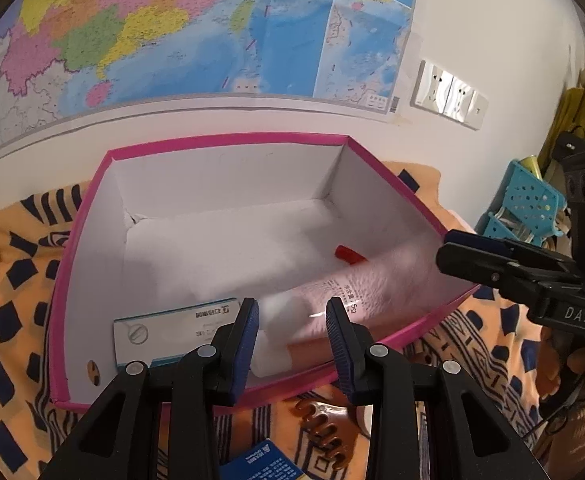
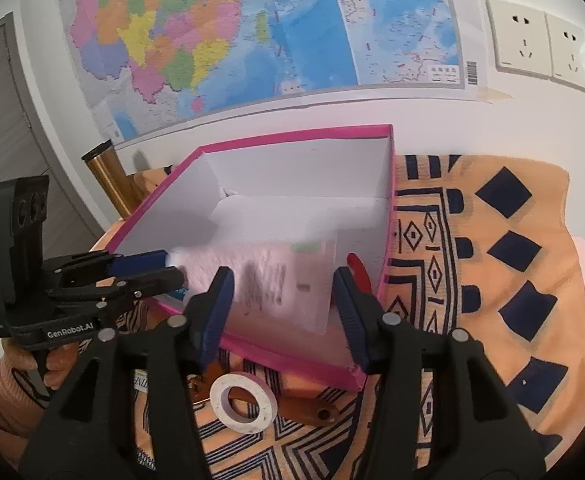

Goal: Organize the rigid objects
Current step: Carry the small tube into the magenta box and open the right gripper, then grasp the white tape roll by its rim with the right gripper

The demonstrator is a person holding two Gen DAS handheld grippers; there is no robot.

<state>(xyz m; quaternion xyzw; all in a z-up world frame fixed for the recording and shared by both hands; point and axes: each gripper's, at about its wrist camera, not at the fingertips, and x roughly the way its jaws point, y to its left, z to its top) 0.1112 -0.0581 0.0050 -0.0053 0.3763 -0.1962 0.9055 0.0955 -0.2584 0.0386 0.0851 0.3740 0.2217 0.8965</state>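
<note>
A pink box (image 1: 80, 264) with white inside walls stands open on the patterned cloth. Inside it, a white and pink tube (image 1: 356, 284) with a red cap (image 1: 348, 255) lies slanted and smeared by motion. A white and blue carton (image 1: 176, 326) rests against the near wall. My left gripper (image 1: 292, 304) hovers open over the near rim, nothing pressed between its pads. My right gripper (image 2: 282, 274) stands open over the box's near right corner. The blurred tube (image 2: 268, 296) shows in the gap, and I see no pad pressing on it. The other gripper shows at each view's edge (image 1: 448, 244) (image 2: 164, 266).
On the orange and navy cloth (image 2: 512, 240) before the box lie a white tape roll (image 2: 242, 402), a brown hair claw (image 1: 324, 428) and a blue packet (image 1: 260, 464). A gold cylinder (image 2: 110, 180) stands behind the box's left side. A blue basket (image 1: 532, 200) sits at the right.
</note>
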